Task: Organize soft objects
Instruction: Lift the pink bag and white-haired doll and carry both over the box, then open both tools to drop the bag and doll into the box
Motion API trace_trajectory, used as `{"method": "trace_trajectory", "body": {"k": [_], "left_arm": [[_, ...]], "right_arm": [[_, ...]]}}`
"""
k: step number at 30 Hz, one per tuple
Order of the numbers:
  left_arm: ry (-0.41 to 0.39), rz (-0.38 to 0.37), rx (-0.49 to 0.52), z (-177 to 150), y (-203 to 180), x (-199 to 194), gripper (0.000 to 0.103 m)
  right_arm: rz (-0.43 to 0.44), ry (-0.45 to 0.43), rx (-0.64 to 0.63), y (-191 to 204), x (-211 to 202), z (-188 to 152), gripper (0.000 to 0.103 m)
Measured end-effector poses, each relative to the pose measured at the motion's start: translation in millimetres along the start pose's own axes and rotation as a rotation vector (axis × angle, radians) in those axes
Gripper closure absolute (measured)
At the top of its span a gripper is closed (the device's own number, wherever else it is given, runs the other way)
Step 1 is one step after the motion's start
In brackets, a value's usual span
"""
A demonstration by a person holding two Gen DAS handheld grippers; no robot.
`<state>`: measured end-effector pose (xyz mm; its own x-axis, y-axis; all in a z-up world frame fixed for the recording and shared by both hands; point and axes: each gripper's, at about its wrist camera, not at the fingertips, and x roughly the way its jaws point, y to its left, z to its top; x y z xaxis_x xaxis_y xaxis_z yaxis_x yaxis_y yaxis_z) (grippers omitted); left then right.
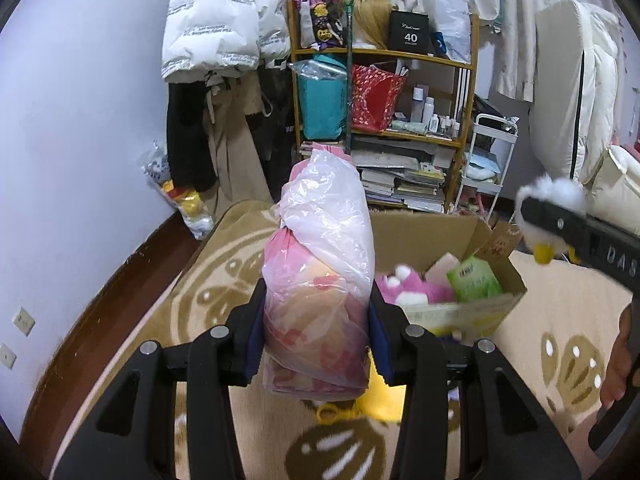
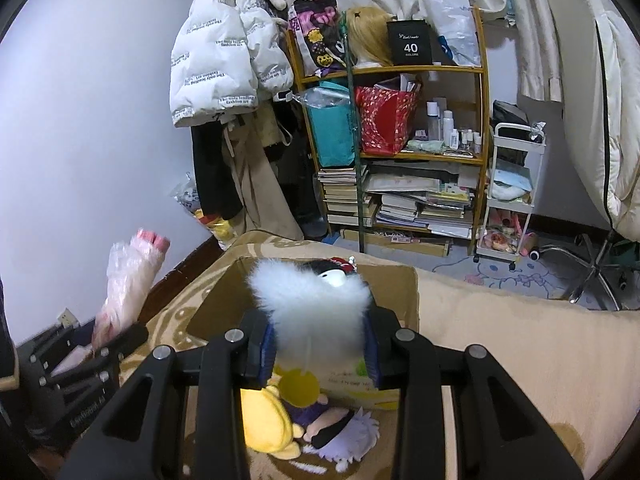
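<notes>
Your left gripper [image 1: 316, 344] holds a plastic-wrapped pink bundle [image 1: 320, 264], upright, its fingers [image 1: 256, 344] pressed against both sides of the lower half. The bundle hangs above the patterned blanket [image 1: 192, 300], just left of the cardboard box [image 1: 460, 312].

Your right gripper [image 2: 320, 344] has its fingers closed on a fluffy white plush [image 2: 312, 300] with a dark head and a yellow foot. The plush sits over the open box [image 2: 404, 292], near its front edge.

Inside the box: a pink-and-white fuzzy item [image 1: 408, 288] and a green packet [image 1: 474, 280].

In front of the box, on the blanket: a yellow plush [image 2: 268, 420] and a doll with pale hair [image 2: 344, 436], touching each other, directly below your right gripper.

Surroundings: a wooden shelf [image 2: 482, 120] with books, bags and bottles behind the box; a white puffer jacket [image 2: 216, 68] hanging to its left; a white trolley [image 2: 516, 188] to its right. In the left view the bundle blocks the box's left portion.
</notes>
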<state>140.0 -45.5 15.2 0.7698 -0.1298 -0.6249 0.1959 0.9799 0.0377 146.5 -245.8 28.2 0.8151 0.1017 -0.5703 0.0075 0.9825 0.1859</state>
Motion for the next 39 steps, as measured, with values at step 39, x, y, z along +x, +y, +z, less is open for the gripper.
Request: {"method": "trace_trajectory", "body": {"k": [39], "left_arm": [[0.120, -0.002, -0.021, 14, -1, 60, 0.056]], "right_arm": [[0.023, 0.149, 0.056, -28, 56, -20, 0.056]]}}
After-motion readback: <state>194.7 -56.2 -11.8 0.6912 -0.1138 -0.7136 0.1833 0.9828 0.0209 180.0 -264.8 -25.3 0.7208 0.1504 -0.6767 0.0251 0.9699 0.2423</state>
